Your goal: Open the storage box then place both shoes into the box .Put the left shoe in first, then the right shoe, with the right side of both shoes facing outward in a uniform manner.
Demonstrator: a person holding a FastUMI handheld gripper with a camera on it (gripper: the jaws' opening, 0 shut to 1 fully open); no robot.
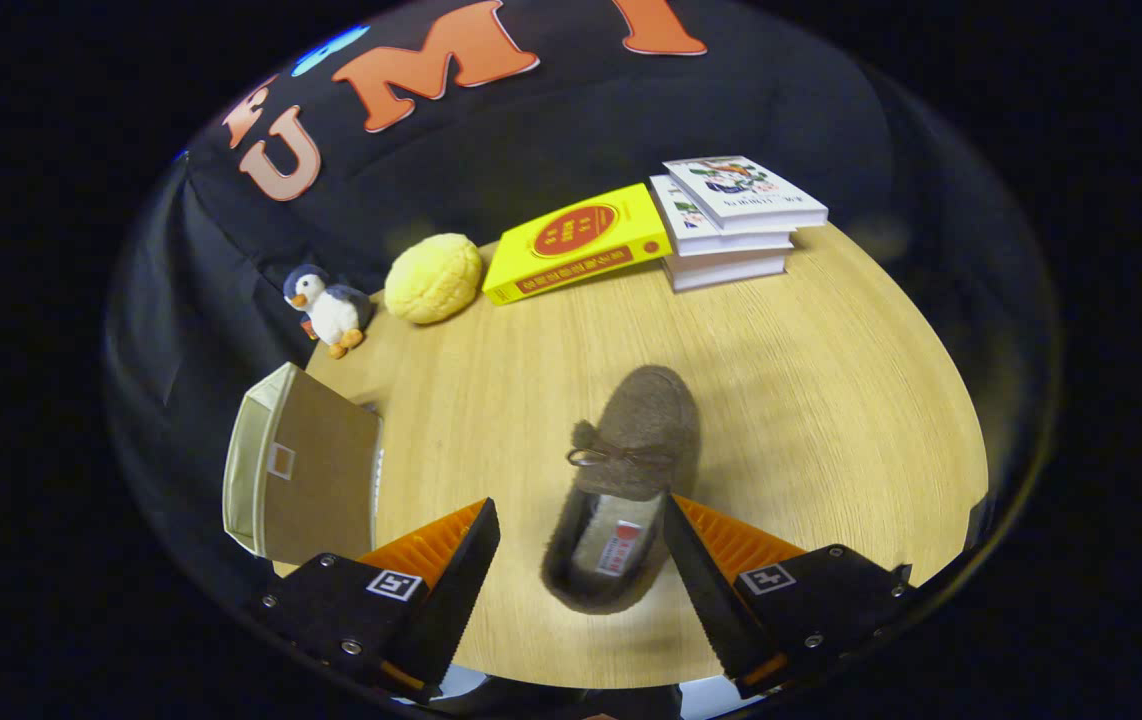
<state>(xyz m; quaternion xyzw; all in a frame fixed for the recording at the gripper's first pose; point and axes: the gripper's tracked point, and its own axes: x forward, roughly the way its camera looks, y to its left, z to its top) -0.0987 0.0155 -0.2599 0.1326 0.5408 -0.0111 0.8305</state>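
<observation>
**A:** Where's your claw [581, 560] right now?

**B:** Over the tabletop [831, 400], fingers spread wide apart and gripping nothing. The brown fuzzy slipper [631, 470] lies between and just ahead of them, heel end nearest you, toe pointing away toward the books.

**A:** So how does its long axis sit against your fingers?

**B:** Roughly along your line of sight, leaning a little to the right as it goes away from you. That's the relation your next move turns on: your fingers straddle the heel opening, so closing would pinch across the slipper's width, not its length. The right finger looks right beside the collar; whether it touches, you can't tell from here. The left finger stands well clear of it.

**A:** And the storage box?

**B:** The beige fabric storage box [301, 470] sits off to your left, just beyond the left finger at the tabletop's edge. I can't say for sure whether its flap is open. I see one slipper only, and which foot it fits I can't make out.

**A:** Anything else you should mind?

**B:** A penguin plush [329, 308], a yellow round cushion [433, 278], a yellow book [576, 245] and a stack of white books [731, 220] lie along the far side, well apart from the slipper. My guess: shift slightly left to centre it before you close.
</observation>
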